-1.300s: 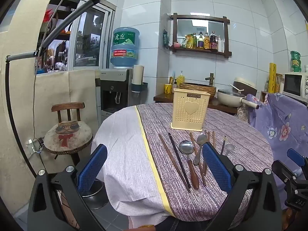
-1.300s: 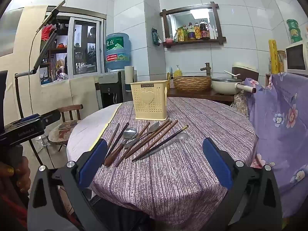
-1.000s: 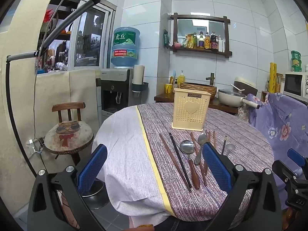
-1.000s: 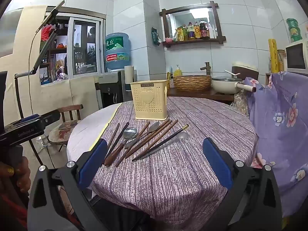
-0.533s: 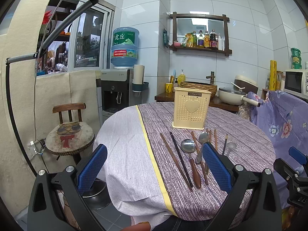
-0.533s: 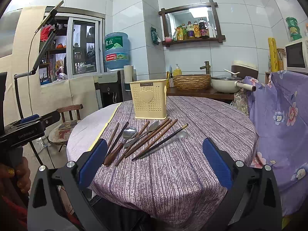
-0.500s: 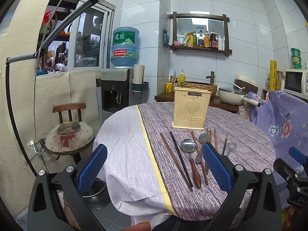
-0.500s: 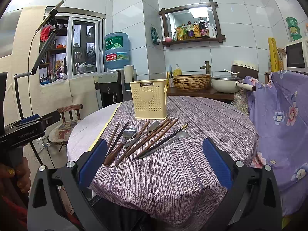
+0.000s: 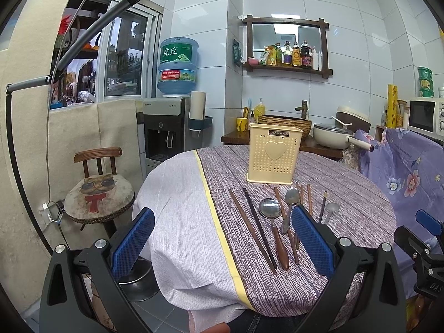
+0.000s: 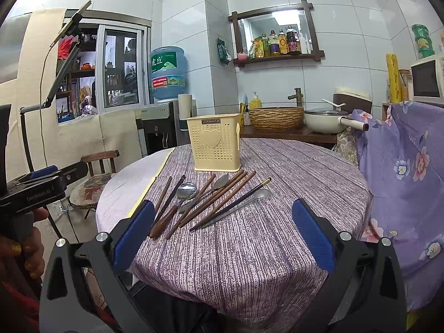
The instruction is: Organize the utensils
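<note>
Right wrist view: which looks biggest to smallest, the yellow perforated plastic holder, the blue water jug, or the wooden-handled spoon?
1. Yellow perforated plastic holder.
2. Blue water jug, though it stands farther from the camera, so it is probably larger in reality.
3. Wooden-handled spoon, long but thin.

Home kitchen: microwave (image 9: 426, 116), condiment shelf (image 9: 287, 66).

Both the left tool (image 9: 222, 237) and right tool (image 10: 222, 231) hang spread wide, apparently gripping nothing.
</note>
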{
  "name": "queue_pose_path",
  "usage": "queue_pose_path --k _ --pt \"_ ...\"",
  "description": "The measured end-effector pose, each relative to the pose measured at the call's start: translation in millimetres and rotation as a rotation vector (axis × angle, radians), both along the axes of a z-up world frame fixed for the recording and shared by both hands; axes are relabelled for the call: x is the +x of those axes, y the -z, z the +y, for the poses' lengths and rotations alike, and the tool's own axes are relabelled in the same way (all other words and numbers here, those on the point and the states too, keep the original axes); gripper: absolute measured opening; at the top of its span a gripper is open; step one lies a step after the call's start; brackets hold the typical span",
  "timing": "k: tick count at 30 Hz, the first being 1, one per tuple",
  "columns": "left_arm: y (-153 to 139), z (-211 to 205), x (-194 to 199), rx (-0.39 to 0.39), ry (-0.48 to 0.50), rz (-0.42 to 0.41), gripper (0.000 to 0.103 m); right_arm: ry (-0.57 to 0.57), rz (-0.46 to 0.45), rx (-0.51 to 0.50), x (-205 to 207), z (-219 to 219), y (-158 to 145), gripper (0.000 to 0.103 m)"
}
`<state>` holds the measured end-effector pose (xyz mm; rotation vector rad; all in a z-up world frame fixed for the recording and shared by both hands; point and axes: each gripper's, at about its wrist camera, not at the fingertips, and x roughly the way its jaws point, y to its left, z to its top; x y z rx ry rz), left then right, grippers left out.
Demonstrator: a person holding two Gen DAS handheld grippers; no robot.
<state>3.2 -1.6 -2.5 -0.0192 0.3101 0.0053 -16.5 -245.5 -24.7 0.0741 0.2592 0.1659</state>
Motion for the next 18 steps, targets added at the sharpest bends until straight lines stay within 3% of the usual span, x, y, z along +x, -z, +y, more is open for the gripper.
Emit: queue_pose_path --k 18 --pt "1.5 1.1 -0.7 -0.002 0.001 0.000 0.098 0.001 0.008 0.006 1.3 -1.0 1.8 0.098"
